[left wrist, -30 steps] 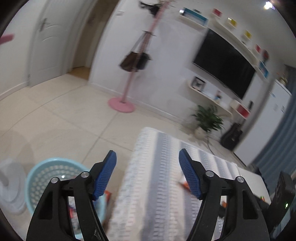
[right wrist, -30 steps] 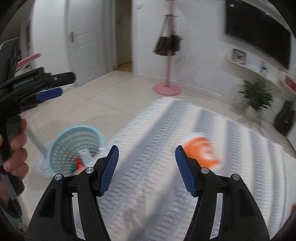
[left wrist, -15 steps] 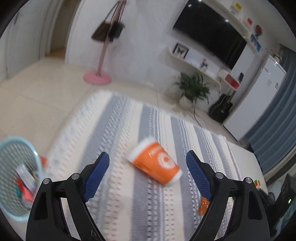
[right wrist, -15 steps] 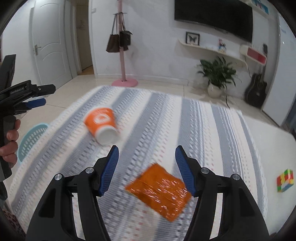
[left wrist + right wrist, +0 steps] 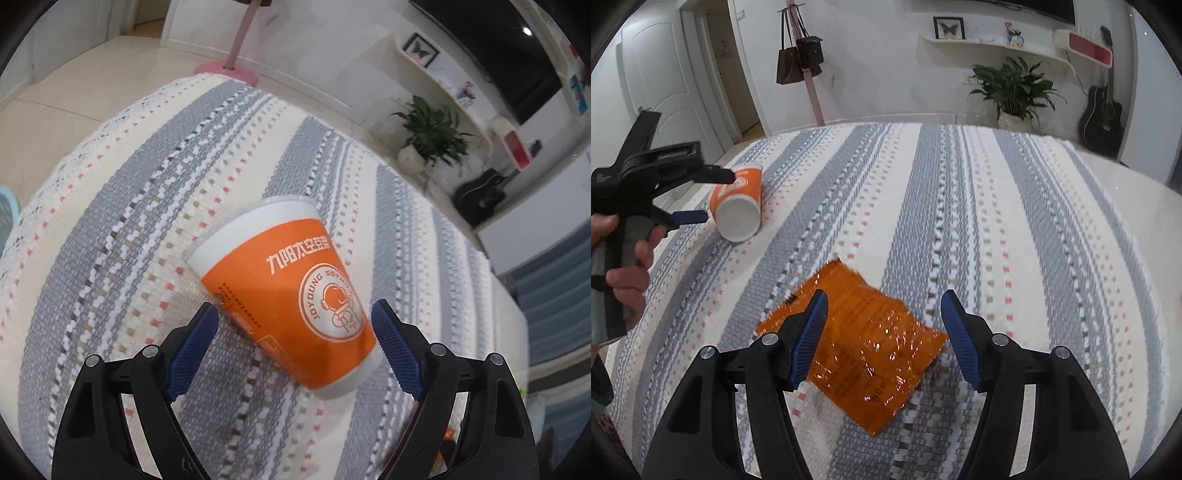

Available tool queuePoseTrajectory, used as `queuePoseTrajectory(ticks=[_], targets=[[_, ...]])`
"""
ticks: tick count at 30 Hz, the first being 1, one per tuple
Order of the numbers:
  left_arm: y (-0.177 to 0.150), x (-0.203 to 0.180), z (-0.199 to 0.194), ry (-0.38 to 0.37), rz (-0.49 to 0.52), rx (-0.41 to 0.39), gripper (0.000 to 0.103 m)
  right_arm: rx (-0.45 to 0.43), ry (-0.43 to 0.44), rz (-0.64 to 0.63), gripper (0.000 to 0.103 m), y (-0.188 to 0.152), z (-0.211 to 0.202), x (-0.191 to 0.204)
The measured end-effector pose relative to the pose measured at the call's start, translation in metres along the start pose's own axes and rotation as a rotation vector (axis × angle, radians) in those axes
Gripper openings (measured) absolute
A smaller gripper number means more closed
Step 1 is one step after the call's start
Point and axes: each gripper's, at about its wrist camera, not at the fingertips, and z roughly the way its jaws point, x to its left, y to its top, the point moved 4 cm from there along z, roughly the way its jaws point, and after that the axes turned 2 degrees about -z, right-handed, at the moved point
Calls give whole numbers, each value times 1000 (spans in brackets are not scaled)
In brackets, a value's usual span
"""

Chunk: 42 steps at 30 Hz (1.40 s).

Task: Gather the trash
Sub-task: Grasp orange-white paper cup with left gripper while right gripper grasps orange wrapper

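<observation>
An orange paper cup [image 5: 291, 291] is lying on its side on the striped rug [image 5: 129, 229], with its white bottom end nearest the left gripper [image 5: 293, 347]. The left gripper is sitting wide open with its 2 blue pads [image 5: 192, 349] on either side of the cup, close to it but not squeezing it. In the right wrist view the same cup [image 5: 737, 205] is showing near the far left edge of the rug [image 5: 1015, 221], and the left gripper [image 5: 698, 195] is pointing at it, held by the person's left hand [image 5: 626, 254]. Closer to the middle of the rug, a shiny orange wrapper [image 5: 864, 345] is lying flat. The right gripper [image 5: 882, 339] is also wide open, hanging just over the wrapper with 1 blue pad [image 5: 809, 336] over its left edge and the other pad just past its right corner. A potted plant [image 5: 1015, 88] is standing on the floor beyond the far end of the rug.
</observation>
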Motion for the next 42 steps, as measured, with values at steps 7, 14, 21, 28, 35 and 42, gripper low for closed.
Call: queuePoseTrajectory(ticks=[7,14,21,28,35,42], targets=[[-3,-21,22,62,44,-2,83,41,42,-32,60,-1,8,8],[-11,-37,27,6,153,38,56,96,111,-66,72,-7,15,17],[-26,-26,11,-6,262,50,55,106,118,-104,81,-9,16,25],[-33,4,-26,-36,288,55,55,120,68,-172,84,-12,18,38],[-39,28,-65,-77,263,23,55,143,-26,-214,84,-14,25,42],[-33,51,-82,-98,230,-26,55,109,-27,-218,52,-13,20,41]])
